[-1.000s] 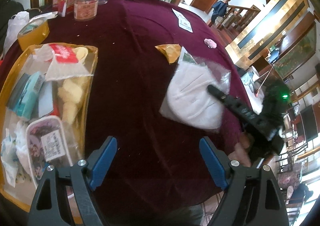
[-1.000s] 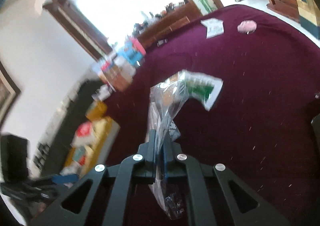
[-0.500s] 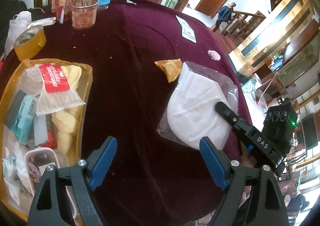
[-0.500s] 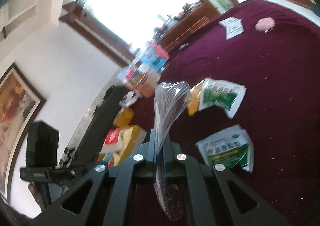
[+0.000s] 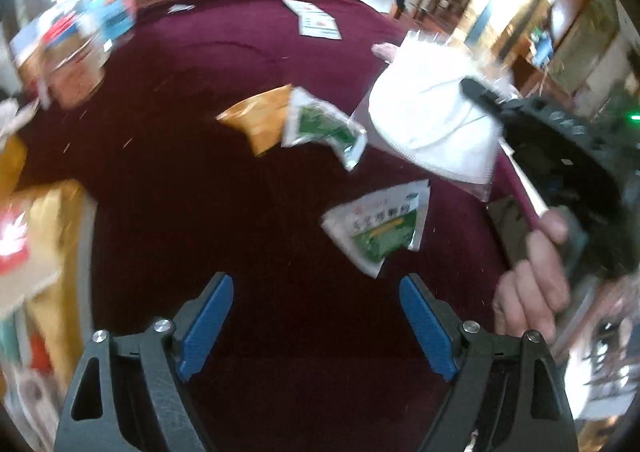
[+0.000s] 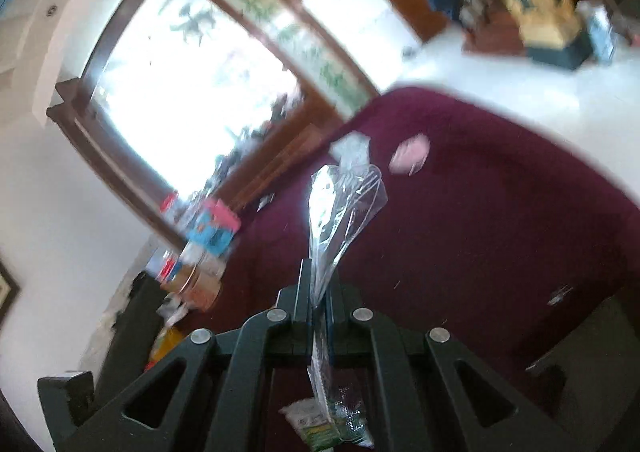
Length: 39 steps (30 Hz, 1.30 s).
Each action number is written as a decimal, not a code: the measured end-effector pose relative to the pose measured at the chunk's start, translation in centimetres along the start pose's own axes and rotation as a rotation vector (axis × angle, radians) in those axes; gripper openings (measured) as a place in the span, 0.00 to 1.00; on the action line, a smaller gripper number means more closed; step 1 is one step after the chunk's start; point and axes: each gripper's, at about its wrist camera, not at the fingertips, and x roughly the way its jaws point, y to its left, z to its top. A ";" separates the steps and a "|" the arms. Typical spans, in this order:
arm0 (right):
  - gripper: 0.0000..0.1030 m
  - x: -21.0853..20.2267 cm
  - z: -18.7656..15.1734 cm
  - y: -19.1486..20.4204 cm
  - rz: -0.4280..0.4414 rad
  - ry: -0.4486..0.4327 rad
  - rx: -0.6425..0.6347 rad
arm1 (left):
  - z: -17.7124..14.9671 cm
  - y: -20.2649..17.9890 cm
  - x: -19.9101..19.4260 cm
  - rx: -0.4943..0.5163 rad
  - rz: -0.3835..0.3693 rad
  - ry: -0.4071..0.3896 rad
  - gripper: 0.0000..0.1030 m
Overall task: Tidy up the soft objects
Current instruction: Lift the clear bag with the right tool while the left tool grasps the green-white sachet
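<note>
My right gripper (image 6: 318, 292) is shut on the clear bag holding a white face mask (image 5: 432, 123), lifted above the maroon table (image 5: 200, 63); the bag's plastic edge (image 6: 344, 203) sticks up between its jaws. The right gripper also shows in the left wrist view (image 5: 476, 91) at the right. My left gripper (image 5: 316, 320) is open and empty, low over the table. Two green-and-white sachets (image 5: 324, 127) (image 5: 380, 228) and an orange packet (image 5: 260, 119) lie on the cloth ahead of it. A yellow tray (image 5: 76, 219) of soft packets is at the left.
Jars and boxes (image 5: 76, 47) stand at the table's far left. A paper leaflet (image 5: 316, 19) and a small pink thing (image 5: 384, 49) lie at the far side. The table edge falls away at the right, near a hand (image 5: 536, 272).
The right gripper lifted the mask bag off the table, uncovering the two green sachets. The left gripper swung right, away from the tray. Both views are blurred by motion.
</note>
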 end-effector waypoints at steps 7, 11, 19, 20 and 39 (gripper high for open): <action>0.04 1.2 0.0 -1.4 -0.047 0.031 0.068 | 3.7 -3.4 4.0 0.120 -0.026 0.006 0.85; 0.04 1.6 0.1 -2.7 -0.060 0.049 0.120 | 5.3 -3.8 5.9 0.134 -0.068 0.013 0.85; 0.04 2.6 -0.3 -4.0 -0.066 0.117 0.168 | 4.0 -4.1 7.7 0.138 -0.179 0.097 0.61; 0.04 2.5 -0.3 -4.0 -0.064 0.117 0.166 | 3.5 -4.4 7.4 0.162 -0.192 0.111 0.61; 0.04 3.4 -1.2 -1.5 0.044 0.206 0.045 | 1.4 -2.2 5.0 0.006 -0.247 0.113 0.23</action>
